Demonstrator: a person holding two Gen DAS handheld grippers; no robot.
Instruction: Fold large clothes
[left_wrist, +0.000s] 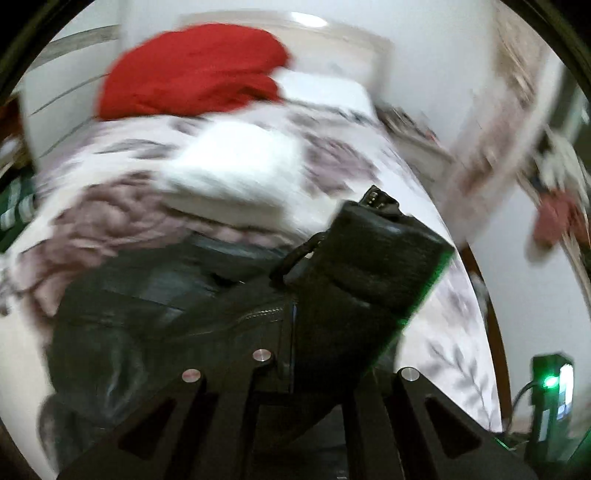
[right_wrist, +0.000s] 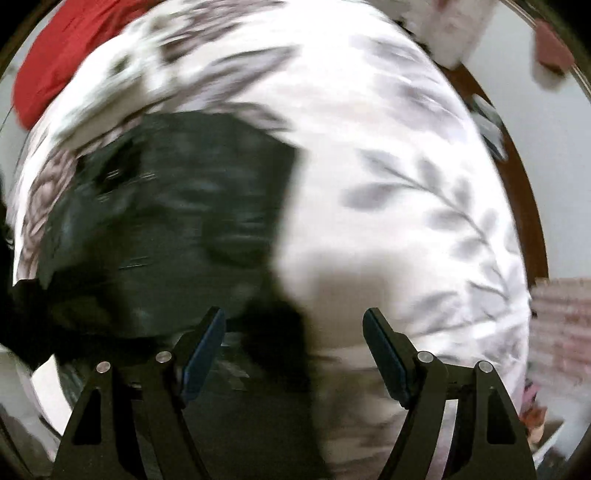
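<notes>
A black jacket (left_wrist: 155, 306) with a zip lies on a bed with a white, leaf-patterned cover (left_wrist: 332, 158). In the left wrist view my left gripper (left_wrist: 295, 373) is shut on a thick fold of the black jacket (left_wrist: 369, 266), which rises between the fingers and hides their tips. In the right wrist view the black jacket (right_wrist: 166, 221) lies at the left on the cover (right_wrist: 388, 166). My right gripper (right_wrist: 293, 343) is open and empty, its blue pads above the jacket's near edge. Both views are blurred by motion.
A red cloth (left_wrist: 192, 70) is heaped at the head of the bed; it also shows in the right wrist view (right_wrist: 55, 62). A white folded item (left_wrist: 236, 166) lies mid-bed. A device with a green light (left_wrist: 550, 398) stands right of the bed.
</notes>
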